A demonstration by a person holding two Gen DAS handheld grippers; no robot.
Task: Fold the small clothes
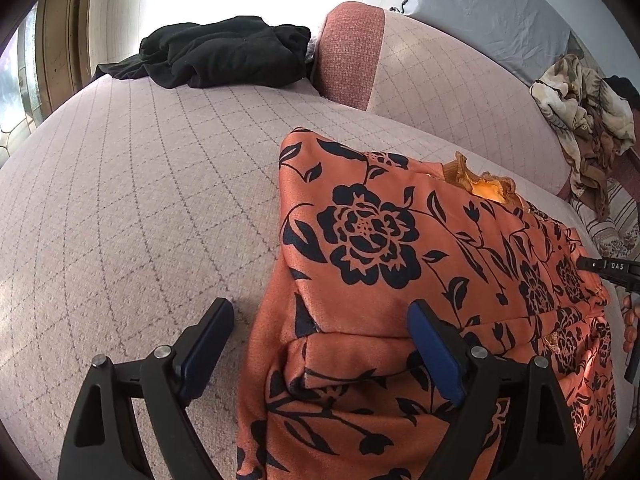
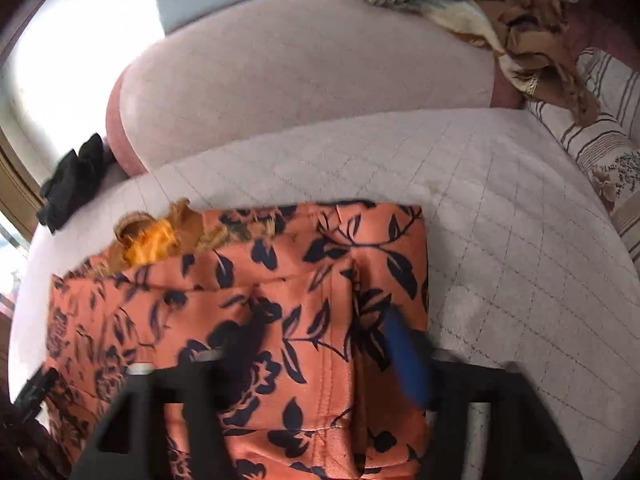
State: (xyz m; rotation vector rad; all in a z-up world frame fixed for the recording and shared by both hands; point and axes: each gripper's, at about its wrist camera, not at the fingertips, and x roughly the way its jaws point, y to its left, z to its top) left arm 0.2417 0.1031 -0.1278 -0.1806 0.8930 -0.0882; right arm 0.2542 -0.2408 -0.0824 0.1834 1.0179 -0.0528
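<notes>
An orange garment with dark blue flowers (image 1: pixel 380 240) lies partly folded on the pink quilted sofa seat (image 1: pixel 140 200), with an orange frilled lining (image 1: pixel 480 184) showing at its far edge. My left gripper (image 1: pixel 320 312) is open and straddles the garment's left edge: one finger is over the bare seat, the other over the cloth. In the blurred right wrist view the right gripper (image 2: pixel 324 332) stands over the garment (image 2: pixel 280 300) with its fingers apart and the cloth between and under them. Its tip (image 1: pixel 608 268) also shows at the garment's right side.
A heap of black clothes (image 1: pixel 224 56) lies at the seat's far left end beside the sofa's arm. The pink backrest (image 2: pixel 300 68) runs behind. A beige and brown patterned pile (image 2: pixel 480 0) and a striped cushion (image 2: pixel 600 120) sit at the right.
</notes>
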